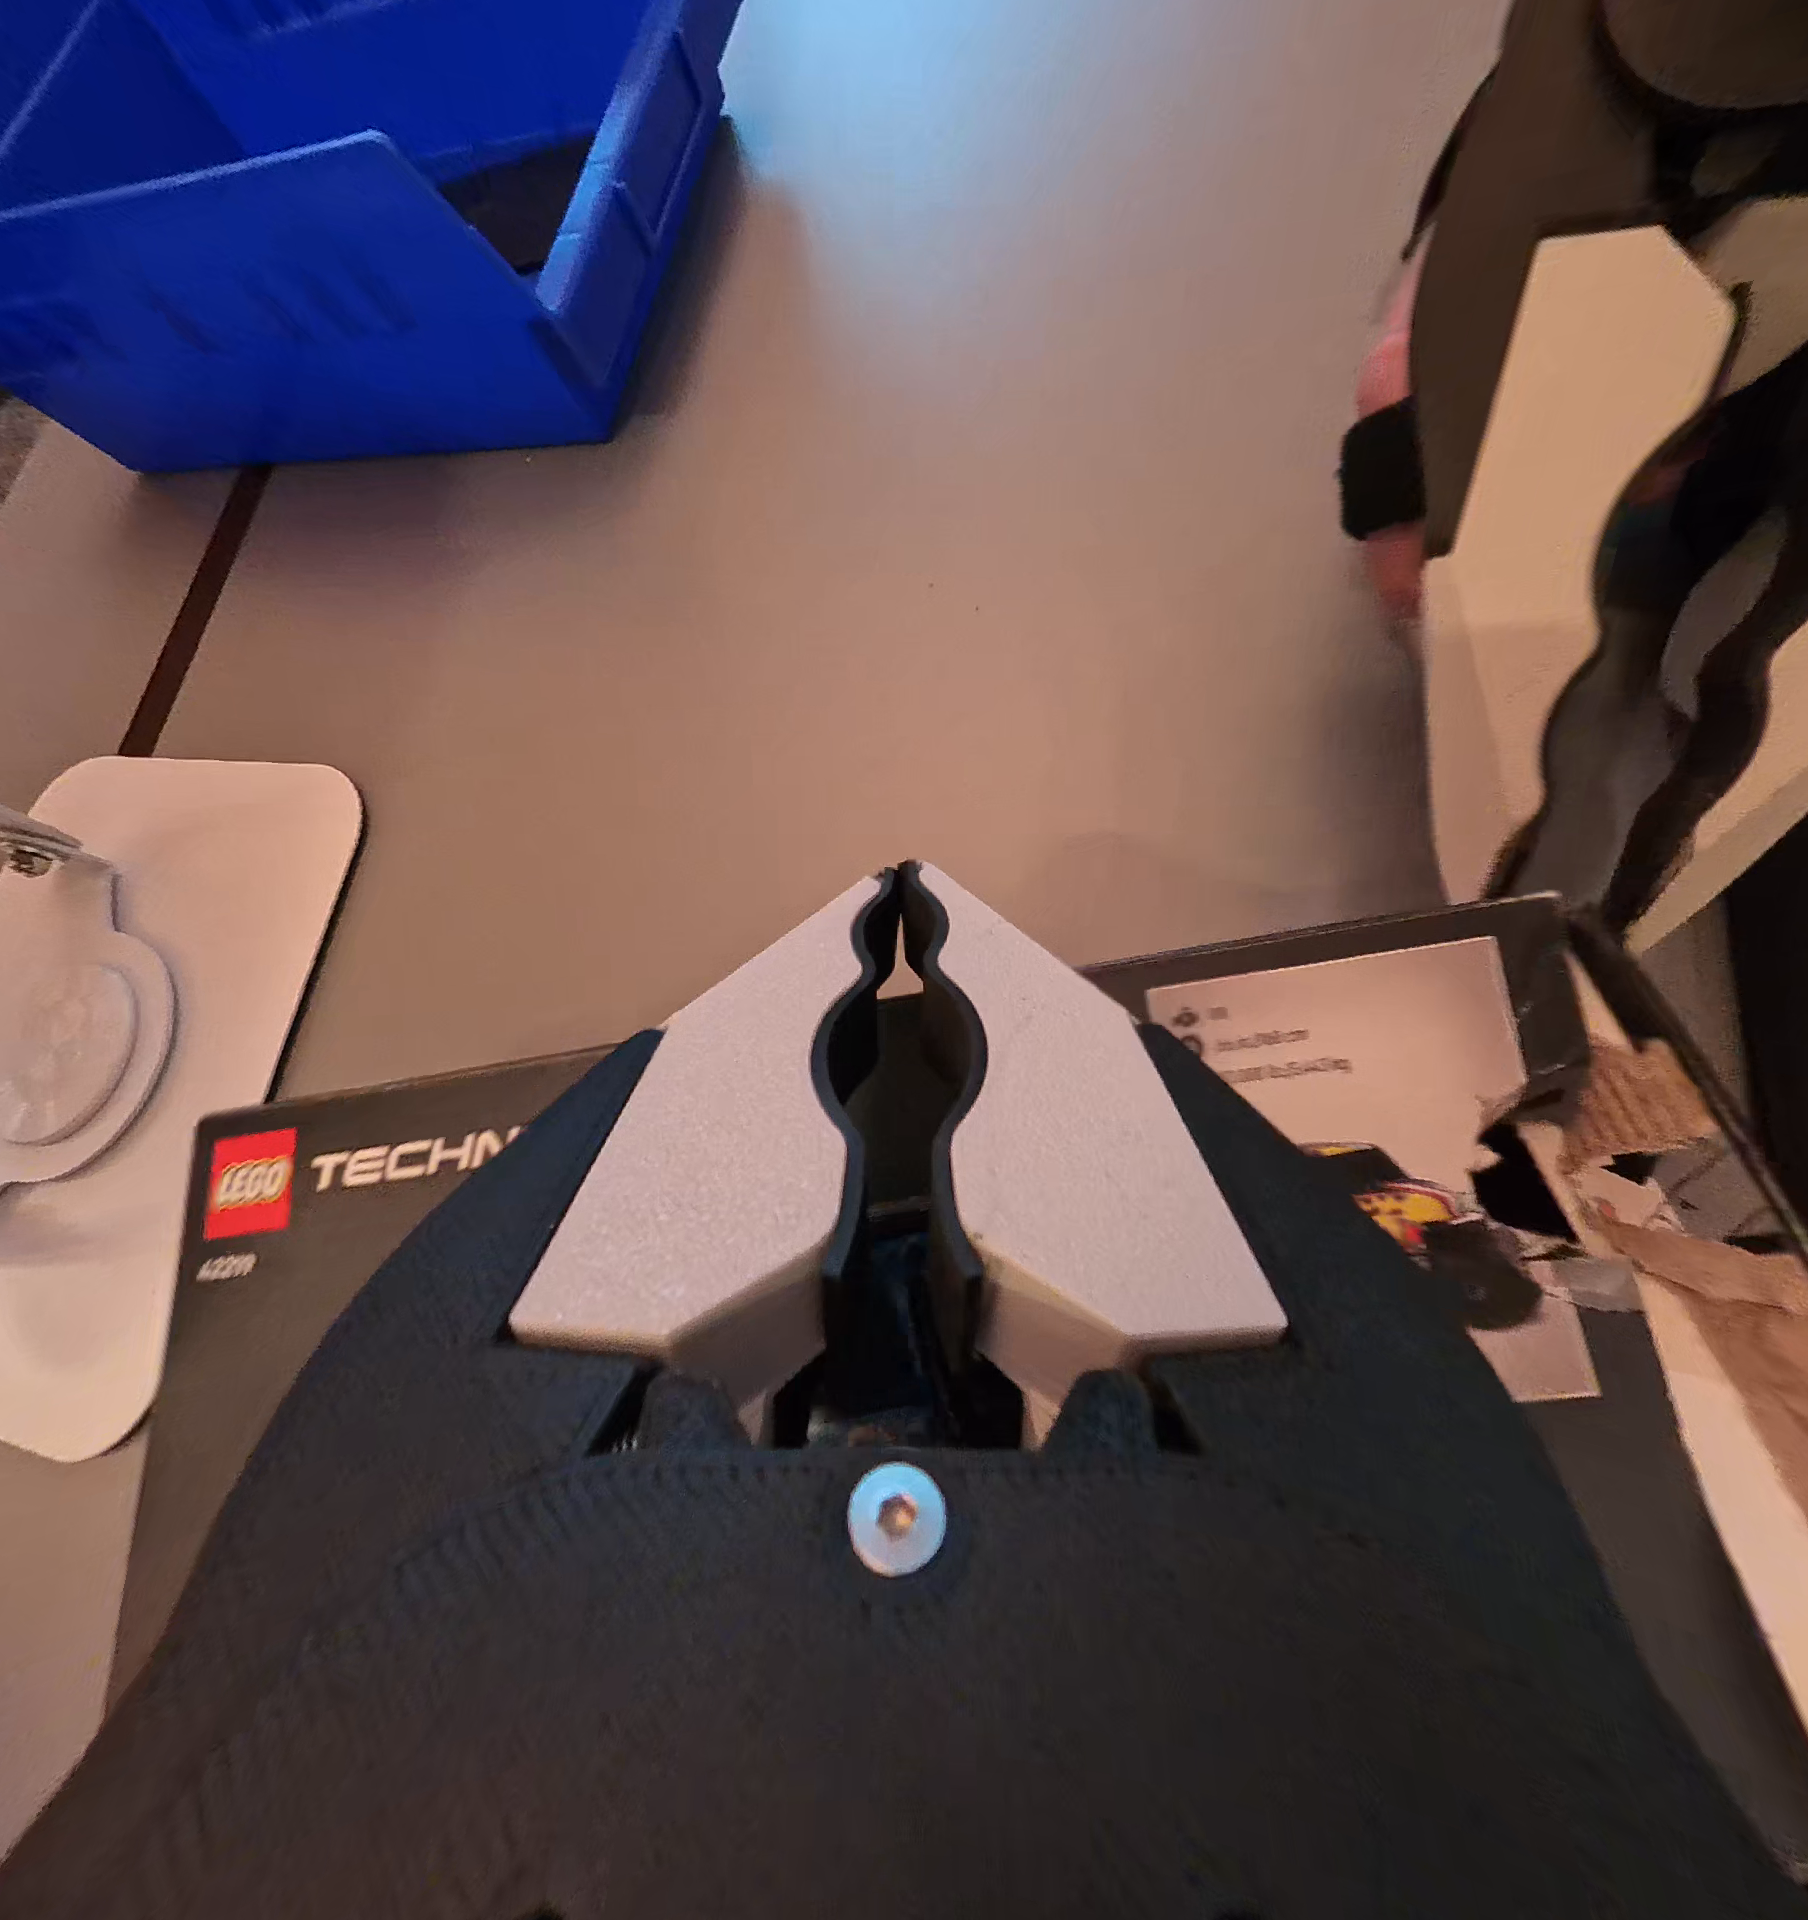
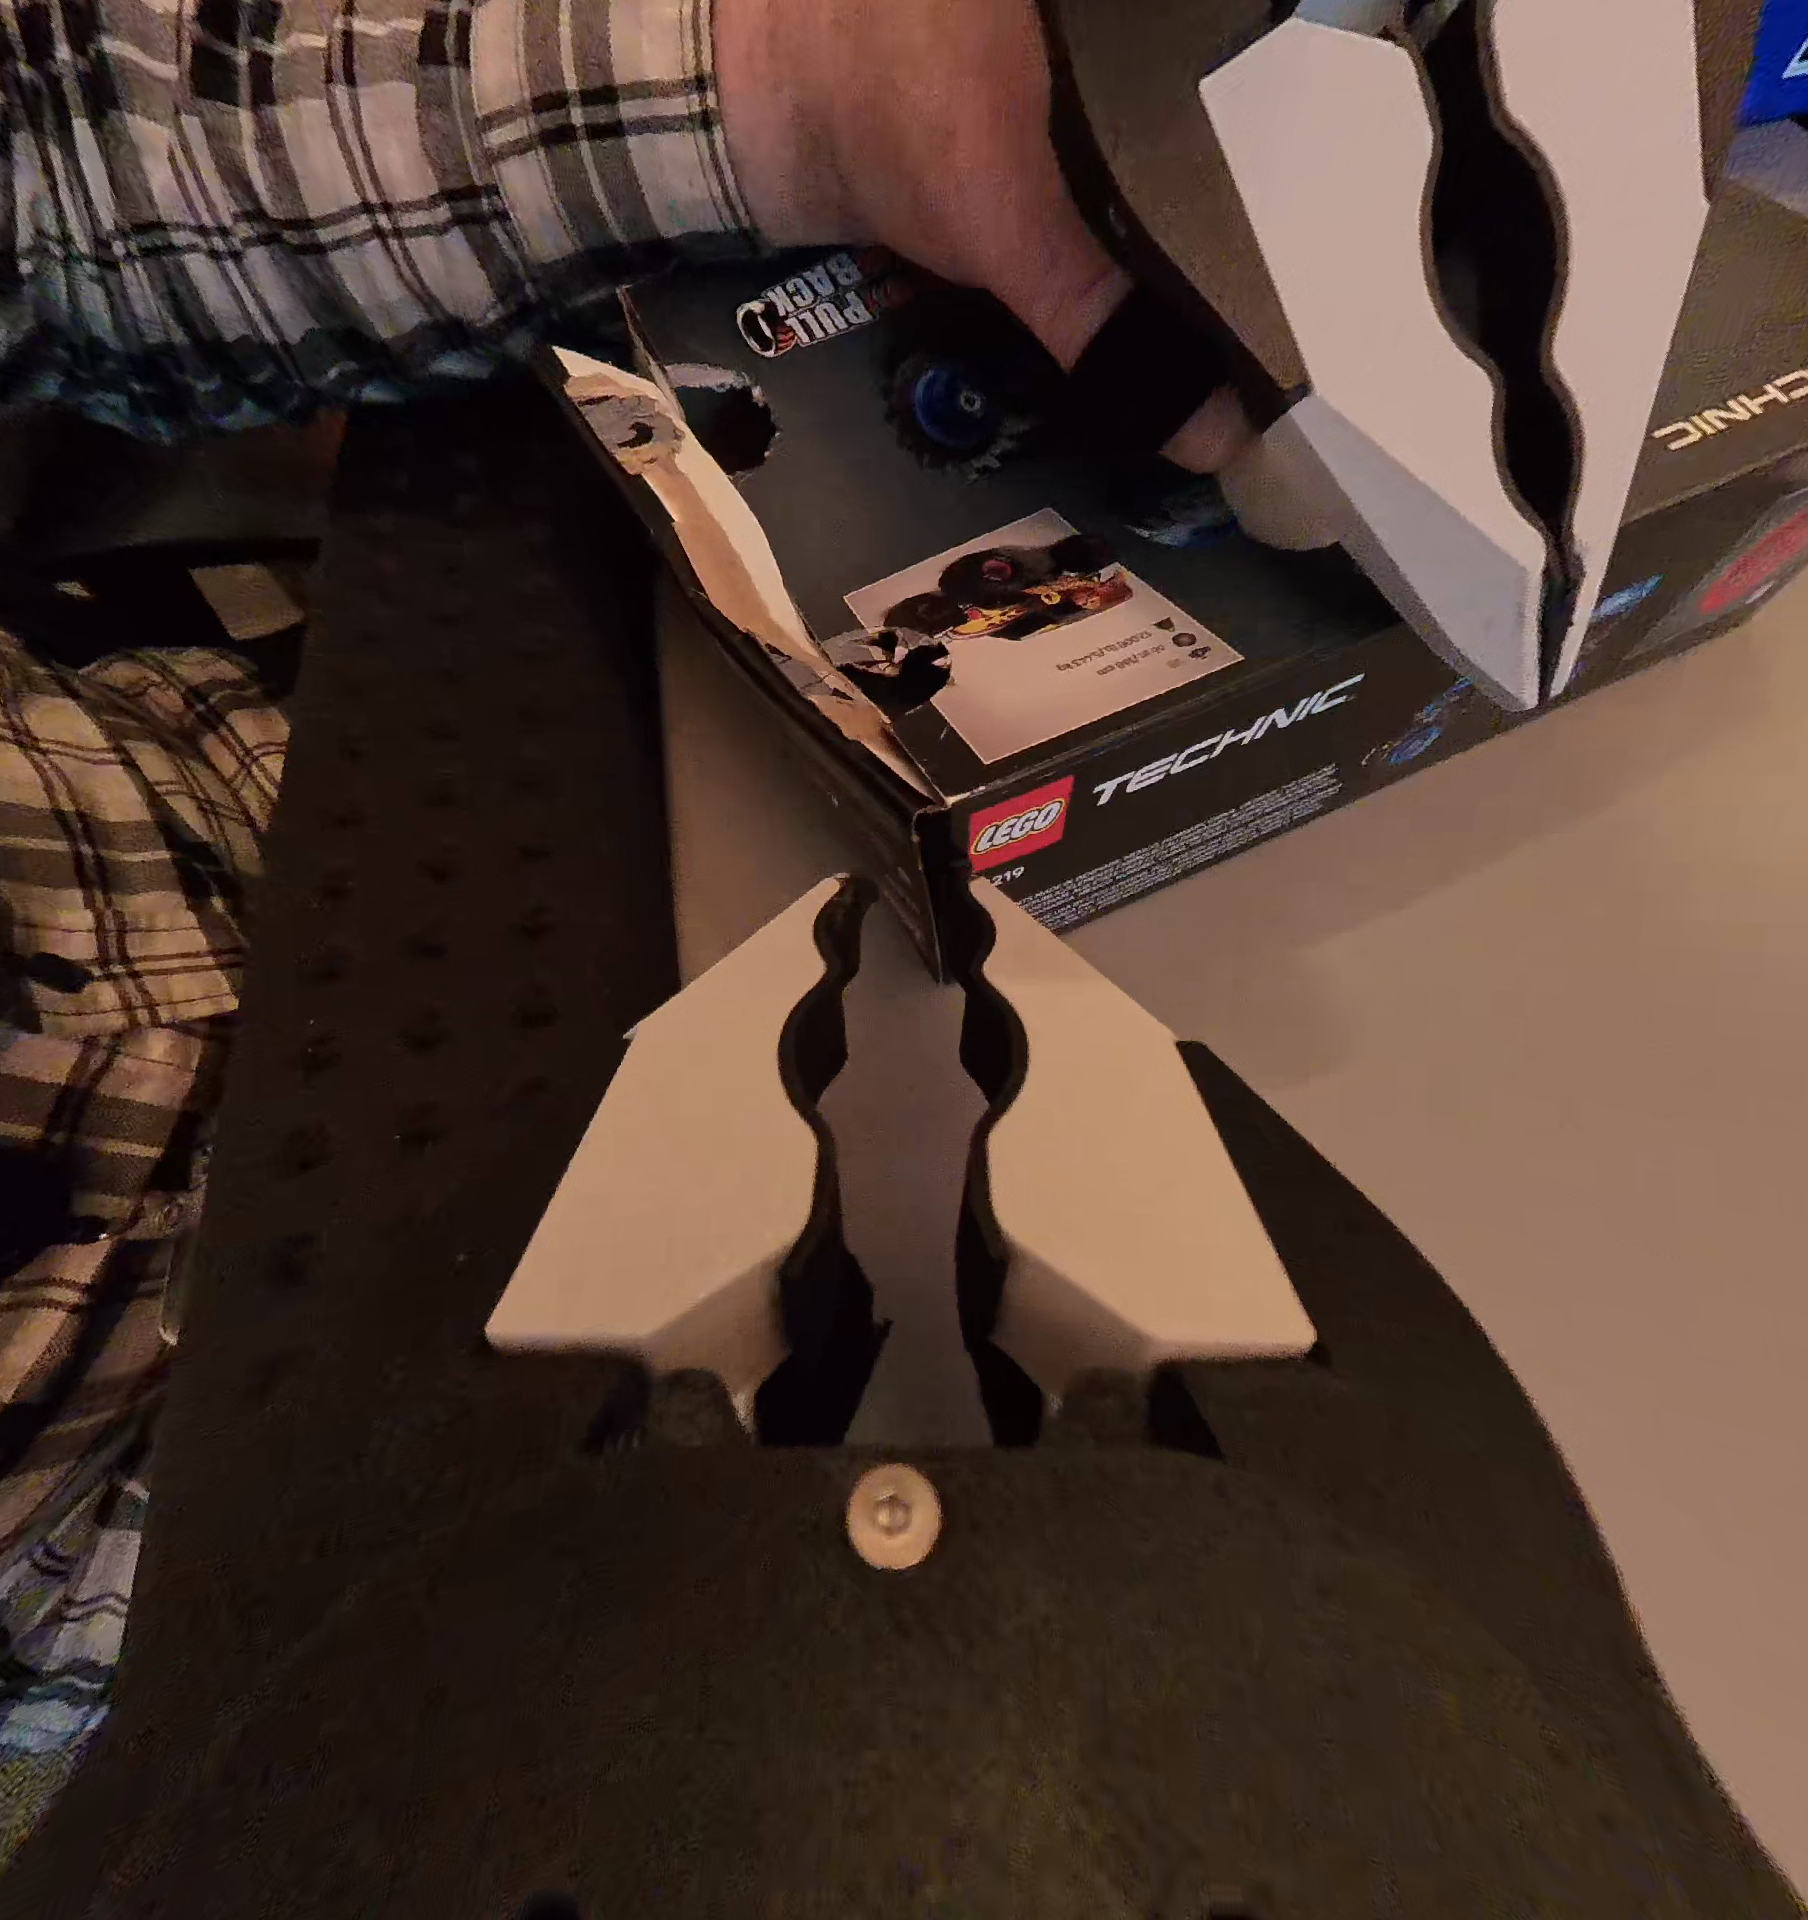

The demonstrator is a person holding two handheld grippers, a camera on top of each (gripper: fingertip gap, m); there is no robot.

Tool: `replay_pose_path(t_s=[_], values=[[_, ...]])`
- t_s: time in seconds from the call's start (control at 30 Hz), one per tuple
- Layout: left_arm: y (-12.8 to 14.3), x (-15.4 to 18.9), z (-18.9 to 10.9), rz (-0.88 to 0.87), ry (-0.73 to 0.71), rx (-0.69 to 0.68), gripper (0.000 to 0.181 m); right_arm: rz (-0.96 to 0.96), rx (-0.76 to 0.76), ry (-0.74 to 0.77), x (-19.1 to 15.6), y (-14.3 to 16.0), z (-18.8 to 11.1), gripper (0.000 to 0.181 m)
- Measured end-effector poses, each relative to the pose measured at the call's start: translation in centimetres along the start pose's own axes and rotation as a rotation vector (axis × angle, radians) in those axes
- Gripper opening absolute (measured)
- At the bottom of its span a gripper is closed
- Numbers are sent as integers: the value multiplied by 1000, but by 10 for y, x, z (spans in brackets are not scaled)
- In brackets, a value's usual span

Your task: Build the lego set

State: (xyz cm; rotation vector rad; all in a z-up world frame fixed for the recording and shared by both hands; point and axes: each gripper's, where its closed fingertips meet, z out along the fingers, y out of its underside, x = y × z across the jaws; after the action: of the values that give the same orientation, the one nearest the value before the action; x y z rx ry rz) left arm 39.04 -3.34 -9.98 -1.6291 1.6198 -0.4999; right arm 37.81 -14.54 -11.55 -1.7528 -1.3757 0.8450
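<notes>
A black Lego box [image 1: 256, 1330] lies on the grey table [image 1: 879, 623], with its end flap torn open [image 1: 1658, 1143]. My left gripper [image 1: 900, 873] is shut and empty, held over the box with its tips past the far edge. In the right wrist view it [image 2: 1549, 691] points down at the box's long top edge. My right gripper [image 2: 915, 904] is open a little. Its fingertips straddle the box's [image 2: 1191, 790] near corner, beside the torn flap [image 2: 734, 561]. It also shows in the left wrist view [image 1: 1549, 894] at that corner.
A blue bin [image 1: 308, 260] stands at the back left. A white pad [image 1: 204, 935] bearing a clear plastic piece [image 1: 58, 1039] lies left of the box. A person's plaid sleeve [image 2: 308, 156] and a dark perforated surface [image 2: 412, 831] are left of the table edge. Spacing between my two grippers at the tips: around 11 cm.
</notes>
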Motion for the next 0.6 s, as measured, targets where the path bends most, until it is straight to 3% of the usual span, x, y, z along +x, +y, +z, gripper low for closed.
replay_pose_path(t_s=[0.6], values=[[0,2,1,1,19,3,0,-47,84,16,-7,-15,-9,6]])
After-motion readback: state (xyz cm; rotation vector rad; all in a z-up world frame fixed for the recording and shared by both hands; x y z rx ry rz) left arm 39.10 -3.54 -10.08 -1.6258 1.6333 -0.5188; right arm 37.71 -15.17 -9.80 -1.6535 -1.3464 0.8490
